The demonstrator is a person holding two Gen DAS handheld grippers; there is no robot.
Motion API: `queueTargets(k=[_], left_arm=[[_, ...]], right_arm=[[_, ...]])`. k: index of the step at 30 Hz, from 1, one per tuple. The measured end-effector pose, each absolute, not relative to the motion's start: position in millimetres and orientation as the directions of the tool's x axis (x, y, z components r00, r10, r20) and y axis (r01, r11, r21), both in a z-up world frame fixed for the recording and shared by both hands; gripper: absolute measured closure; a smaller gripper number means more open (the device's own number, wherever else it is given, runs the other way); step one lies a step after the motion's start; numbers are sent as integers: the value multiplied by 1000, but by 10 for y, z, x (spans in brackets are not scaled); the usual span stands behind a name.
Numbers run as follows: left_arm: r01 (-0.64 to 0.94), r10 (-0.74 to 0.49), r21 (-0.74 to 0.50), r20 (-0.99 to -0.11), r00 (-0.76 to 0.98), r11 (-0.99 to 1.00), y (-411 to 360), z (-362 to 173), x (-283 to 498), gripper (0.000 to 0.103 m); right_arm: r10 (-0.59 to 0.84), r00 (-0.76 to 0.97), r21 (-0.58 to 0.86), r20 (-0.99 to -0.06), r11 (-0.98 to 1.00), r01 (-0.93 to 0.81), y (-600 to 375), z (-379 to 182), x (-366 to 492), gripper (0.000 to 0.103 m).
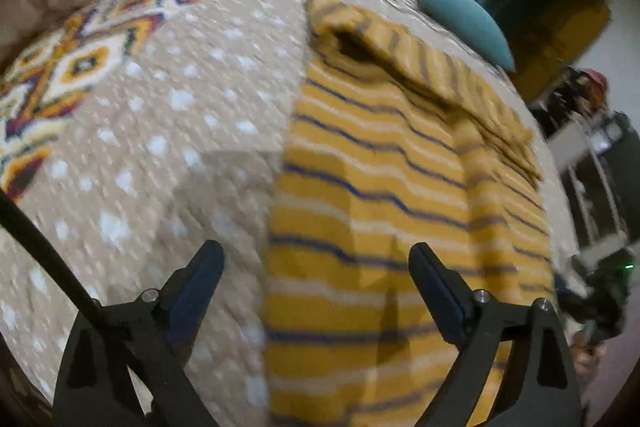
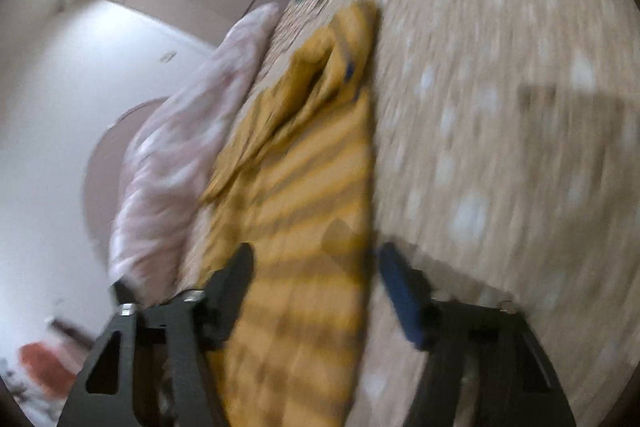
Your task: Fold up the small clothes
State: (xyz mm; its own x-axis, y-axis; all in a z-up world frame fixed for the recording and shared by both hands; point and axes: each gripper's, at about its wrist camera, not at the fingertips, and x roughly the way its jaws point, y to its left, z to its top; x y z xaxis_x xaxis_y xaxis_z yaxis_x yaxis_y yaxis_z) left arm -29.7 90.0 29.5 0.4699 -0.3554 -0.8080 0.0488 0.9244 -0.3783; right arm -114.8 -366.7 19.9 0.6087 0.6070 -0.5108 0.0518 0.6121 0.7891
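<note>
While the beige dotted bedspread (image 1: 168, 131) fills my views, I see the yellow striped garment (image 1: 380, 195) lying flat near its far edge, sleeve folded in. Left gripper (image 1: 316, 291) gapes wide over its hem; right gripper (image 2: 316, 291) straddles it half-open, neither pinching cloth.

Motion smears the yellow knit garment with blue and white stripes (image 2: 304, 187), its near end cut off below; the dark clutter (image 1: 584, 95) beyond the bed stays unreadable.
</note>
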Motion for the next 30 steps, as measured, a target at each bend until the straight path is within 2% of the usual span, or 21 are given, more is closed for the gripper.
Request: queueTargets(k=[1, 2, 4, 5, 7, 11, 14, 16, 18, 20, 21, 22, 23, 24, 25, 27, 30], left_arm=[[62, -385, -403, -800, 460, 913, 890, 306, -351, 28], [83, -419, -429, -792, 443, 899, 872, 310, -405, 35], [98, -478, -484, -776, 411, 870, 875, 296, -519, 71], [87, -491, -503, -771, 405, 860, 897, 281, -562, 75], [68, -522, -547, -744, 417, 835, 975, 246, -652, 77], [63, -562, -601, -699, 443, 797, 1045, 206, -788, 73], [93, -581, -612, -678, 450, 785, 1002, 217, -816, 58], [132, -591, -607, -664, 457, 784, 909, 255, -852, 38], [171, -580, -576, -665, 470, 799, 808, 284, -894, 29], [187, -537, -519, -686, 492, 834, 707, 295, -937, 28], [185, -510, -490, -697, 504, 852, 658, 302, -955, 28], [176, -498, -482, -702, 509, 858, 655, 305, -961, 30], [151, -477, -472, -713, 513, 869, 650, 309, -954, 36], [94, -423, -442, -745, 516, 892, 667, 315, -933, 64], [62, -393, -423, -766, 508, 904, 699, 314, -912, 96], [20, -411, -462, -769, 490, 887, 807, 333, -878, 95], [15, -378, -438, -758, 532, 899, 921, 519, -1038, 96]], right_arm=[[622, 597, 791, -508, 610, 37, -3617, 168, -1221, 48], [633, 582, 785, -510, 620, 13, -3531, 142, -1317, 53], [657, 564, 784, -500, 620, -26, -3406, 119, -1418, 55], [674, 558, 794, -484, 606, -43, -3354, 106, -1460, 55], [723, 533, 826, -440, 559, -76, -3214, 53, -1515, 55], [727, 516, 797, -453, 590, -132, -2933, 30, -1571, 55], [723, 507, 776, -469, 612, -155, -2769, 13, -1631, 55], [729, 500, 780, -468, 606, -154, -2723, 19, -1684, 55], [734, 484, 780, -476, 607, -153, -2656, 2, -1756, 55], [743, 461, 782, -485, 605, -153, -2587, -3, -1798, 58], [745, 452, 783, -491, 605, -146, -2548, -7, -1812, 63], [745, 447, 783, -496, 606, -139, -2562, -8, -1846, 67], [739, 445, 781, -506, 612, -128, -2534, -20, -1842, 77], [720, 451, 768, -527, 631, -110, -2521, -40, -1841, 90], [709, 452, 761, -541, 642, -95, -2517, -62, -1825, 92], [710, 463, 768, -531, 634, -89, -2534, -53, -1828, 94], [707, 470, 758, -529, 642, -113, -2580, 38, -1902, 95]])
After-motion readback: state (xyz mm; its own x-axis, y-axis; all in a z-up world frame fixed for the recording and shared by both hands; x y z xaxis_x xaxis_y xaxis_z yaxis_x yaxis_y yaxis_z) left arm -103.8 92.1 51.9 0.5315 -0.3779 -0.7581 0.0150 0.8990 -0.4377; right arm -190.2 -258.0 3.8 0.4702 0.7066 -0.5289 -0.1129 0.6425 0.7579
